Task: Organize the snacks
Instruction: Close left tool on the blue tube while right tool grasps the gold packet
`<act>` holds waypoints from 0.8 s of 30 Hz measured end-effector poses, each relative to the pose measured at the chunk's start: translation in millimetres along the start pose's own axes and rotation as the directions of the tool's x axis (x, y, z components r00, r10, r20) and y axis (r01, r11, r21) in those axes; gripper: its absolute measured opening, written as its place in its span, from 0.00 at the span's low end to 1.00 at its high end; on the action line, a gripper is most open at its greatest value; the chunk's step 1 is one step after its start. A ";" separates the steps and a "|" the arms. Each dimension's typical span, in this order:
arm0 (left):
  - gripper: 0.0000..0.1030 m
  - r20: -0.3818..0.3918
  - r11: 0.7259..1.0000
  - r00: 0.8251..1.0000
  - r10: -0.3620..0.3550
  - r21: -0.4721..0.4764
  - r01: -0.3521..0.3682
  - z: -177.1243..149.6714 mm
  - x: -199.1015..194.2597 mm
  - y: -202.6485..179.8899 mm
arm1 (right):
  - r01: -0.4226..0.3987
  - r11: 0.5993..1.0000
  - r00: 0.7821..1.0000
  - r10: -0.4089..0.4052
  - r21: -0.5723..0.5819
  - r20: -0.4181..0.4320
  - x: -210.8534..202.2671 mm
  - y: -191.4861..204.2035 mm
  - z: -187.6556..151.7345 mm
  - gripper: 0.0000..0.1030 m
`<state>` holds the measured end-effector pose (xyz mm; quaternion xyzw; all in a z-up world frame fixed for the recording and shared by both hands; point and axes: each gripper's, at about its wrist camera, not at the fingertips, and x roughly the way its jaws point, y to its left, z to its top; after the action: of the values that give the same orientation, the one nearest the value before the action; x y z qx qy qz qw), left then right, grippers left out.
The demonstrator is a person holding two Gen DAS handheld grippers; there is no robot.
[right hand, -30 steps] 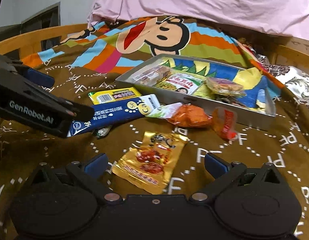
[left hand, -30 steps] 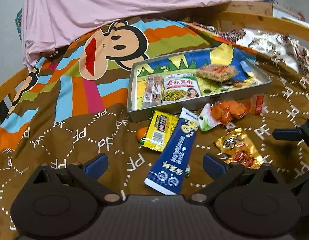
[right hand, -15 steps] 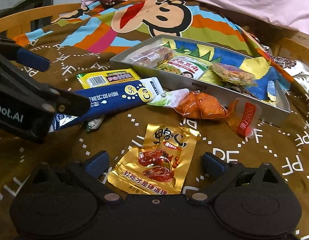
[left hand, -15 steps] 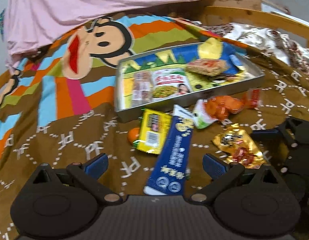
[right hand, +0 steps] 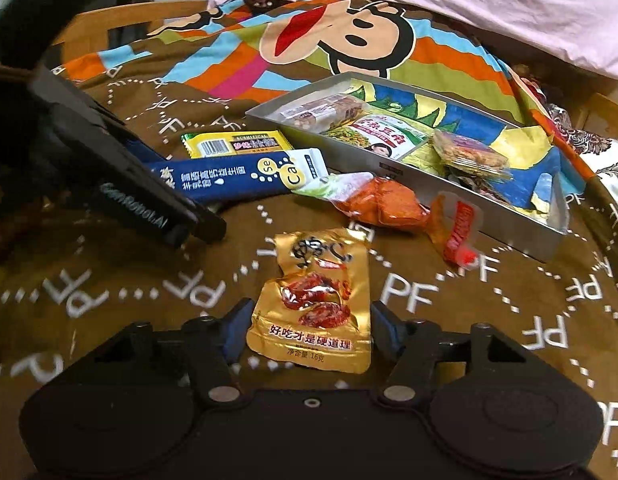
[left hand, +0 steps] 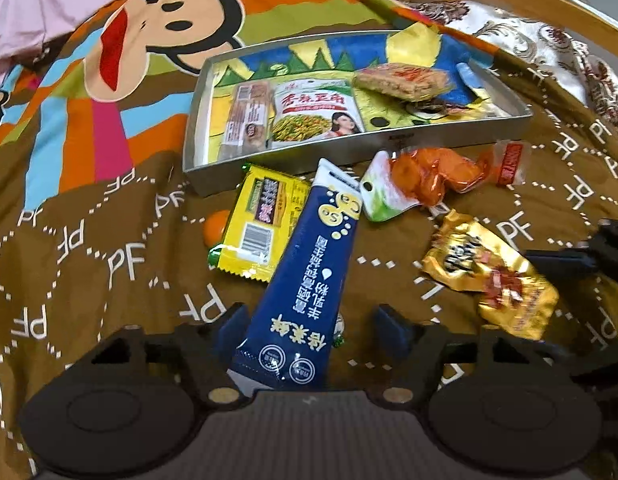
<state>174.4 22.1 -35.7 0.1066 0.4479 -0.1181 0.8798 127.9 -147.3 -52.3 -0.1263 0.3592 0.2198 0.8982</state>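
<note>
The blue sachet [left hand: 305, 280] lies on the brown bedspread [left hand: 109, 264], near side of the tray [left hand: 349, 152], with its long axis running from the tray's near wall back toward the left gripper [left hand: 309, 326]. Its near end sits between the left fingers [left hand: 229, 326], which are closing on it; the left pad seems to touch its edge, while a gap remains at the right pad, so it is not yet gripped. The long axis runs along the fingers, so they will pinch it across its narrow width.

The gold packet [right hand: 313, 300] lies right of the sachet, its long axis likewise toward the right gripper [right hand: 309, 330]. Its near end is between the right fingers [right hand: 383, 330], also closing, and they look just short of a firm hold.

Each hand is nearest its own packet. Between and beyond them lie a yellow packet [left hand: 261, 224], partly under the sachet, and an orange packet [left hand: 433, 176] against the tray's wall. The tray already holds several snacks.
</note>
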 end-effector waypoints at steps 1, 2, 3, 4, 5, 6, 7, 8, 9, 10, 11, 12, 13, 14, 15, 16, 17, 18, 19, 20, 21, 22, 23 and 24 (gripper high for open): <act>0.62 0.002 1.000 1.000 0.005 0.000 -0.005 -0.5 0.2 0.0 | -0.006 1.000 1.000 0.006 0.003 0.003 -4.0 -2.8 -2.1 0.61; 0.60 0.002 1.000 1.000 0.010 0.002 -0.010 -0.6 0.4 -0.3 | -0.012 1.000 1.000 0.012 0.010 0.008 -6.7 -4.4 -4.0 0.59; 0.57 0.000 1.000 1.000 0.018 0.002 -0.018 -0.1 0.5 -0.5 | -0.013 1.000 1.000 0.013 0.014 0.012 -8.1 -5.0 -5.3 0.58; 0.55 -0.003 1.000 1.000 0.027 -0.002 -0.027 -0.2 0.4 -0.3 | -0.012 1.000 1.000 0.012 0.015 0.016 -9.0 -4.5 -7.1 0.57; 0.53 -0.004 0.999 0.999 0.034 -0.007 -0.034 0.7 0.5 -0.4 | -0.010 1.000 1.000 0.010 0.012 0.020 -9.0 -3.9 -8.2 0.57; 0.52 -0.005 0.999 0.999 0.038 -0.010 -0.038 0.6 0.1 -0.3 | -0.010 1.000 1.000 0.010 0.012 0.025 -8.7 -3.2 -9.2 0.57; 0.51 -0.005 0.999 0.999 0.040 -0.012 -0.040 0.9 -0.4 -0.7 | -0.015 1.000 0.999 0.014 0.017 0.034 -8.6 -3.3 -10.1 0.59; 0.51 -0.005 0.999 0.999 0.042 -0.011 -0.042 1.0 -0.7 -1.3 | -0.018 1.000 0.999 0.017 0.025 0.042 -8.0 -4.4 -10.2 0.64; 0.51 -0.003 0.999 0.999 0.046 -0.007 -0.046 0.9 -1.2 -2.2 | -0.021 0.999 0.999 0.020 0.035 0.048 -7.2 -5.9 -10.2 0.66; 0.51 -0.003 0.999 0.999 0.049 -0.002 -0.049 1.0 -1.4 -3.5 | -0.029 0.999 0.998 0.026 0.045 0.053 -5.8 -7.9 -9.7 0.70; 0.51 -0.002 0.999 0.999 0.053 0.005 -0.053 0.7 -1.4 -4.8 | -0.035 0.998 0.998 0.032 0.055 0.059 -4.3 -9.7 -9.3 0.71; 0.51 -0.002 0.998 0.998 0.057 0.012 -0.057 0.5 -1.3 -6.2 | -0.038 0.997 0.997 0.033 0.063 0.066 -2.3 -11.7 -8.3 0.72; 0.51 -0.002 0.998 0.998 0.060 0.018 -0.060 0.5 -0.9 -7.1 | -0.042 0.997 0.997 0.037 0.069 0.073 0.1 -13.6 -7.0 0.74; 0.51 -0.003 0.998 0.998 0.062 0.025 -0.062 0.7 -0.2 -7.9 | -0.047 0.996 0.996 0.042 0.073 0.077 3.1 -15.4 -5.4 0.76; 0.51 -0.004 0.997 0.998 0.064 0.031 -0.063 1.5 0.9 -8.4 | -0.054 0.996 0.996 0.048 0.077 0.081 5.8 -17.1 -4.2 0.77; 0.51 -0.005 0.997 0.998 0.063 0.035 -0.063 2.5 1.9 -8.7 | -0.062 0.995 0.995 0.055 0.082 0.086 8.7 -18.8 -3.0 0.78; 0.51 -0.005 0.997 0.998 0.062 0.036 -0.062 3.9 2.8 -8.9 | -0.070 0.994 0.994 0.062 0.085 0.094 12.1 -20.5 -1.5 0.79; 0.51 -0.004 0.998 0.998 0.060 0.036 -0.060 5.7 3.8 -8.4 | -0.077 0.993 0.993 0.068 0.087 0.098 15.3 -21.5 -0.2 0.80; 0.51 -0.005 0.998 0.998 0.057 0.035 -0.056 7.2 4.8 -8.0 | -0.089 0.992 0.992 0.080 0.089 0.100 19.1 -23.2 1.0 0.82; 0.51 -0.007 0.998 0.999 0.054 0.035 -0.053 8.5 6.2 -7.8 | -0.099 0.991 0.991 0.089 0.092 0.101 22.0 -24.2 1.6 0.82; 0.51 -0.008 0.998 0.999 0.051 0.035 -0.051 10.1 7.7 -7.5 | -0.106 0.990 0.990 0.096 0.096 0.100 24.5 -25.1 1.4 0.83; 0.51 -0.009 0.998 0.999 0.050 0.035 -0.050 10.8 9.0 -7.5 | -0.110 0.989 0.990 0.101 0.099 0.098 26.5 -25.5 1.0 0.83; 0.51 -0.010 0.998 0.999 0.050 0.036 -0.050 11.3 10.4 -7.9 | -0.113 0.989 0.990 0.103 0.097 0.097 27.6 -25.2 0.4 0.82; 0.51 -0.011 0.998 0.999 0.052 0.037 -0.051 11.4 11.4 -8.5 | -0.111 0.990 0.990 0.102 0.092 0.096 27.9 -24.1 0.1 0.81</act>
<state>187.0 9.4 -39.1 0.1352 0.4477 -0.1031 0.8779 157.6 -159.8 -70.1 -0.0531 0.3342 0.2554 0.9057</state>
